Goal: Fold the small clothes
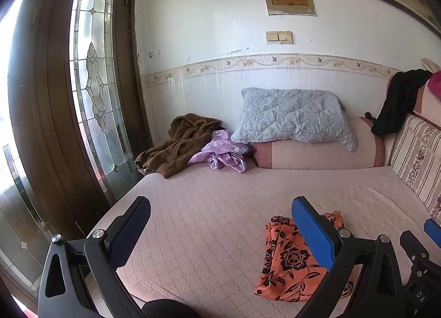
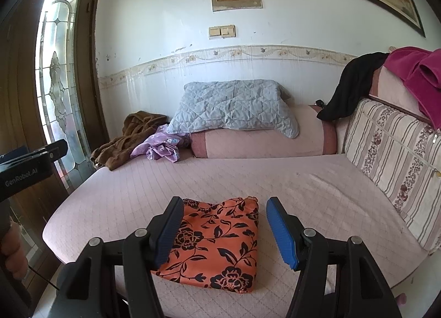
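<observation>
Showing 1 orange floral garment (image 2: 217, 246) folded flat on the bed (image 2: 317, 196); left tongs (image 1: 220, 231) and right tongs (image 2: 224, 232) hover apart, empty. Likely next: fetching the purple garment (image 2: 161, 147).

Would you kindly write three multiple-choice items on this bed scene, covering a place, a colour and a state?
1. The orange floral cloth lies:
A. on the bed's near part
B. on the grey pillow
C. on the floor

2. The crumpled garment beside the brown robe is:
A. green
B. purple
C. white

3. The right gripper is:
A. shut on the cloth
B. open, holding nothing
C. out of view

Answers: 1 A, it rests flat on the pink bed cover. 2 B, the purple garment shows clearly. 3 B, its fingers stand apart above the cloth.
</observation>
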{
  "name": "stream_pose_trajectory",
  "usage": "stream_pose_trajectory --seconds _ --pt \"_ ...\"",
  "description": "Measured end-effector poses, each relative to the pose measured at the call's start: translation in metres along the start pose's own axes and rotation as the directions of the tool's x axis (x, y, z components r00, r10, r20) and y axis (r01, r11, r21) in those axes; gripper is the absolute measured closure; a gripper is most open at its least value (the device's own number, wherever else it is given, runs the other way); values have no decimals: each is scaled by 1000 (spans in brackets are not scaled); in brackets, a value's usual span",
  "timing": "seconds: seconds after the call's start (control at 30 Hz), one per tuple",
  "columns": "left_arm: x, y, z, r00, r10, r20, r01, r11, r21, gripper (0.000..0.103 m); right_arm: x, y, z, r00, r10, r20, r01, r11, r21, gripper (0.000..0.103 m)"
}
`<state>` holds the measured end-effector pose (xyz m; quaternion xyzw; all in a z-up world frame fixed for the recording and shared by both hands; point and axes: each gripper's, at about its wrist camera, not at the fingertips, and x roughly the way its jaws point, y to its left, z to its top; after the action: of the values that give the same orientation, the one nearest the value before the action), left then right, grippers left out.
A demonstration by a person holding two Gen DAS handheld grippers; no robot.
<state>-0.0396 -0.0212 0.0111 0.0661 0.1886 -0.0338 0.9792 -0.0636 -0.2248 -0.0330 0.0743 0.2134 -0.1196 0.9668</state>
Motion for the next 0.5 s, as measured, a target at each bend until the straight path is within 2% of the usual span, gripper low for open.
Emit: stream_pose_trajectory --seconds 0.5 --pt "8 12 1 1000 24 0 -24 999 -22 1 7 12 7 1000 -1 8 1 999 -36 37"
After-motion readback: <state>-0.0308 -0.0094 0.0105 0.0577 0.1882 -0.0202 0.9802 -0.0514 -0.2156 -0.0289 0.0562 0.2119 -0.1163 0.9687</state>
